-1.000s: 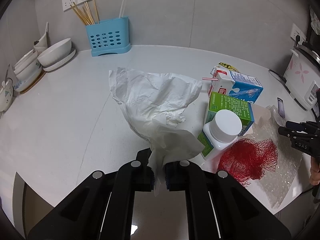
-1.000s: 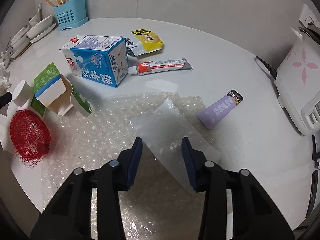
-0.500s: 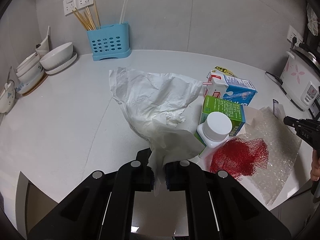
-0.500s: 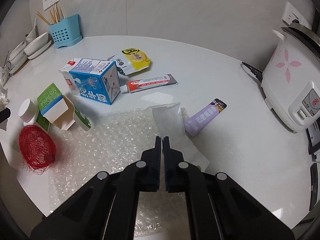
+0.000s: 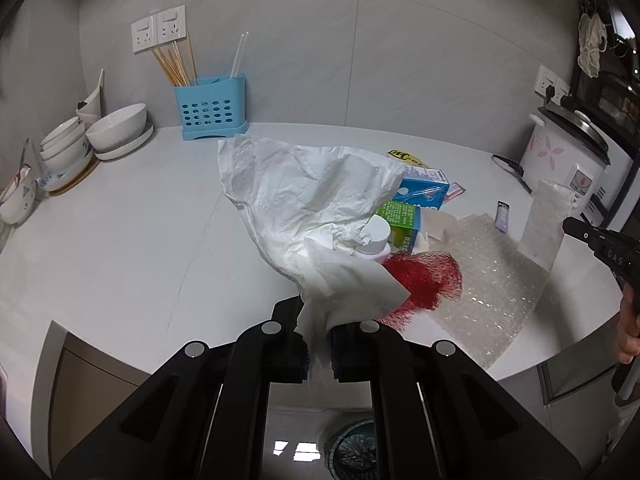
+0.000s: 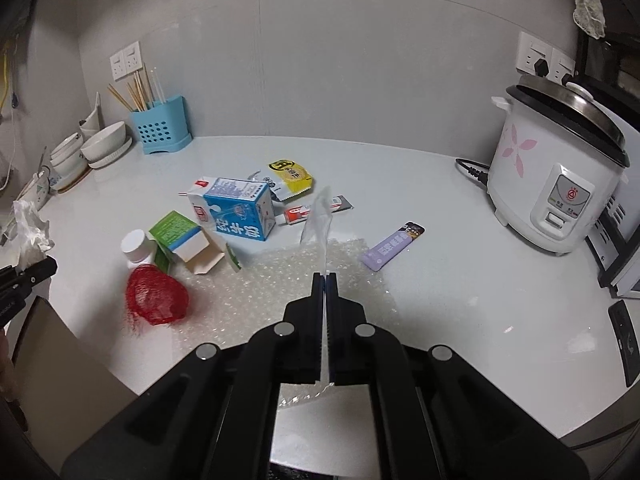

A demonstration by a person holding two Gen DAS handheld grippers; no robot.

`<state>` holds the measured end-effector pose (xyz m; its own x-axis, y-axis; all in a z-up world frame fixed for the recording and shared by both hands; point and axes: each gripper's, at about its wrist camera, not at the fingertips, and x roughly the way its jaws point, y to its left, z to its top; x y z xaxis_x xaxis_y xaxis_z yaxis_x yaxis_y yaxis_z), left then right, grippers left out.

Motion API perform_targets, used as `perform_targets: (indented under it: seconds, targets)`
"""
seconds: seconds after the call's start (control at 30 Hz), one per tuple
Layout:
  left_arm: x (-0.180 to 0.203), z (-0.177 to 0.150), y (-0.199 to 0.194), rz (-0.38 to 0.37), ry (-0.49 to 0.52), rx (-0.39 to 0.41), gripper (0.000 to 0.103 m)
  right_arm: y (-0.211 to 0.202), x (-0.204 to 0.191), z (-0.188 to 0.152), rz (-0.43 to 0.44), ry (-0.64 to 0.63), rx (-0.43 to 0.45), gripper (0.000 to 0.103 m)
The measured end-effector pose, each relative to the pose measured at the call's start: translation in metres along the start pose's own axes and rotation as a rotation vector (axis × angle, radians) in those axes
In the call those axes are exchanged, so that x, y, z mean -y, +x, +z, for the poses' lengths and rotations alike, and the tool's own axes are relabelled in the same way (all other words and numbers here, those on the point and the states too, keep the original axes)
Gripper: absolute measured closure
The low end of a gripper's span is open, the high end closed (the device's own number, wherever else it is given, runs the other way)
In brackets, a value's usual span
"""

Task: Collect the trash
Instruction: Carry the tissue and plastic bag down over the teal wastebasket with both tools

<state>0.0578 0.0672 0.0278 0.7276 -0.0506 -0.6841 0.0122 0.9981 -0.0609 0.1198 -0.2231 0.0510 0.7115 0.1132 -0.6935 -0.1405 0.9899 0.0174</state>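
The right hand-held gripper point(image 6: 325, 276), open a second ago, now pinches a clear plastic sheet point(image 6: 318, 216) lifted off the tabletop point(image 6: 440, 280); the left hand-held gripper point(image 5: 319, 344) stays clamped on crumpled tissue point(image 5: 312, 200).

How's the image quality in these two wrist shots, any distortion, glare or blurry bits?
Left wrist view: strong fisheye bend, dark vignette corners, the counter edge curving; the tissue is sharp, and glare glints off the floor below. Right wrist view: same curvature; the red net is smeared at its left edge, and the clear film is hard to see against the counter.
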Motion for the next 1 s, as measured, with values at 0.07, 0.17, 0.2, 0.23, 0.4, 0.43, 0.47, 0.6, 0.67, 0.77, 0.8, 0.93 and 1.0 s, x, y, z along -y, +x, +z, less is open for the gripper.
perform_targets:
  seconds: [0.07,0.17,0.2,0.23,0.4,0.43,0.47,0.6,0.67,0.77,0.8,0.93,1.0]
  targets:
    - [0.005,-0.008,-0.012,-0.011,0.003,0.005,0.096,-0.016,-0.006,-0.008,0.022,0.0,0.018,0.103]
    - [0.012,-0.02,-0.028,-0.026,0.005,0.01,0.096,-0.038,-0.013,-0.021,0.049,0.0,0.043,0.103]
    - [0.015,-0.024,-0.033,-0.029,0.009,0.012,0.096,-0.044,-0.015,-0.025,0.061,0.005,0.05,0.103]
    - [0.018,-0.029,-0.038,-0.032,0.014,0.014,0.096,-0.05,-0.017,-0.03,0.069,0.007,0.056,0.103]
    - [0.033,-0.054,-0.056,-0.051,0.034,0.017,0.096,-0.076,-0.029,-0.058,0.101,0.005,0.079,0.103]
    - [0.035,-0.059,-0.059,-0.058,0.034,0.017,0.096,-0.08,-0.031,-0.064,0.11,0.008,0.081,0.103]
    - [0.037,-0.065,-0.061,-0.064,0.032,0.016,0.096,-0.083,-0.034,-0.07,0.117,0.007,0.081,0.103]
    - [0.044,-0.085,-0.066,-0.075,0.041,0.009,0.096,-0.093,-0.04,-0.092,0.137,0.014,0.085,0.103]
    - [0.046,-0.096,-0.067,-0.072,0.045,0.009,0.096,-0.097,-0.044,-0.105,0.142,0.012,0.088,0.103]
    - [0.048,-0.113,-0.065,-0.079,0.046,-0.004,0.096,-0.1,-0.048,-0.122,0.151,0.017,0.087,0.103]
    - [0.048,-0.119,-0.063,-0.087,0.043,-0.012,0.096,-0.1,-0.049,-0.128,0.153,0.018,0.086,0.103]
    - [0.051,-0.146,-0.053,-0.103,0.04,-0.038,0.096,-0.099,-0.053,-0.154,0.155,0.021,0.081,0.103]
    - [0.053,-0.159,-0.048,-0.102,0.036,-0.045,0.096,-0.095,-0.054,-0.17,0.158,0.031,0.073,0.103]
